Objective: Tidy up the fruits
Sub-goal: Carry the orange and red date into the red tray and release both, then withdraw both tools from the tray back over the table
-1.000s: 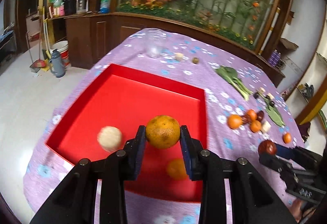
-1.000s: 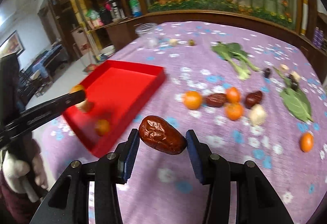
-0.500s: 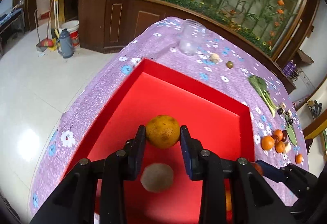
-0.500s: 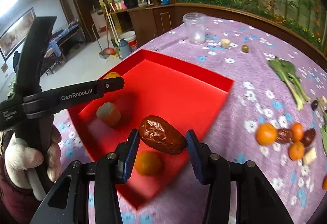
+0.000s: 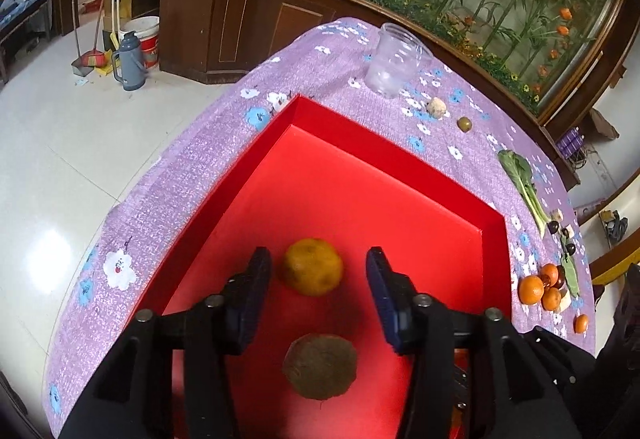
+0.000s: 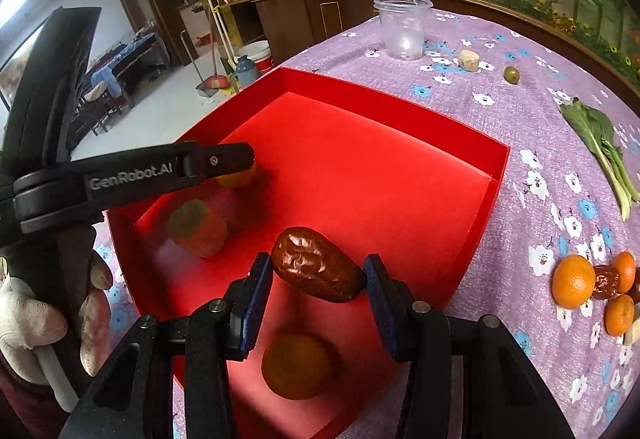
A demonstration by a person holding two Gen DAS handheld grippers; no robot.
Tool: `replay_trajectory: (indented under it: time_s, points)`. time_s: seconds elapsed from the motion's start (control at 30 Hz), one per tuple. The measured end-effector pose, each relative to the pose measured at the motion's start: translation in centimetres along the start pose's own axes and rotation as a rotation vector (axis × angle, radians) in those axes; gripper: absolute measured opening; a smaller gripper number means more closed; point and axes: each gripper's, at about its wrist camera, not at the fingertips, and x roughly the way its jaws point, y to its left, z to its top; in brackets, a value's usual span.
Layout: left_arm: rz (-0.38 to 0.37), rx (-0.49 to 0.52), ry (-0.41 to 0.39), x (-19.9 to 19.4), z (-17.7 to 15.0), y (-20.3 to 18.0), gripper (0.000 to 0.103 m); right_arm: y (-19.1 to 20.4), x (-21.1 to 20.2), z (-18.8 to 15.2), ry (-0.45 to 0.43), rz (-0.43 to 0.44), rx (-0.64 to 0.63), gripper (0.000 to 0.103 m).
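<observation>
Release step: left gripper (image 5: 318,279) jaws have just been opening, orange (image 5: 313,266) loose between them inside red tray (image 5: 400,159). Lift clear without nudging it. Right gripper (image 6: 316,281) clamps red date (image 6: 316,270) over tray; lower before letting go.

A tray (image 5: 384,155) sits on the surface (image 5: 192,159) near its edge. Inside the tray, an orange (image 5: 313,266) lies beyond a round fruit (image 5: 320,366), with another orange (image 6: 298,366) nearer the front. Behind the tray stands a cup (image 5: 394,65). To the tray's right lie a leafy green (image 6: 600,143) and, nearer, a cluster of small oranges (image 6: 592,287).
</observation>
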Motion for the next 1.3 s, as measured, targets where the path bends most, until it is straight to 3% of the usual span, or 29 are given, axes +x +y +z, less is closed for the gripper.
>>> replay_trajectory:
  time_s: [0.5, 0.7, 0.77, 0.9, 1.07, 1.13, 1.3]
  points:
    - [-0.040, 0.051, -0.095, -6.4, -2.7, -4.6, 0.062, -1.8, -5.8, -1.8, -0.097, 0.025, 0.097, 0.057]
    - [-0.085, 0.084, -0.159, -10.2, -4.5, -8.0, 0.064, -2.6, -10.7, -4.1, -0.205, -0.057, 0.140, 0.060]
    - [-0.116, 0.093, -0.201, -12.1, -5.0, -9.3, 0.064, -3.4, -13.0, -5.1, -0.236, -0.018, 0.202, 0.060]
    - [-0.175, 0.135, -0.269, -15.7, -6.3, -12.0, 0.064, -5.9, -16.6, -6.9, -0.269, 0.146, 0.356, 0.061]
    - [-0.292, 0.183, -0.329, -20.6, -7.5, -14.4, 0.064, -8.4, -20.8, -9.0, -0.345, 0.212, 0.500, 0.061]
    - [-0.329, 0.199, -0.331, -22.0, -7.5, -15.1, 0.064, -8.7, -22.5, -9.1, -0.350, 0.196, 0.489, 0.061]
    - [-0.403, 0.232, -0.389, -26.9, -6.7, -15.5, 0.064, -8.7, -30.0, -8.3, -0.426, 0.040, 0.363, 0.063]
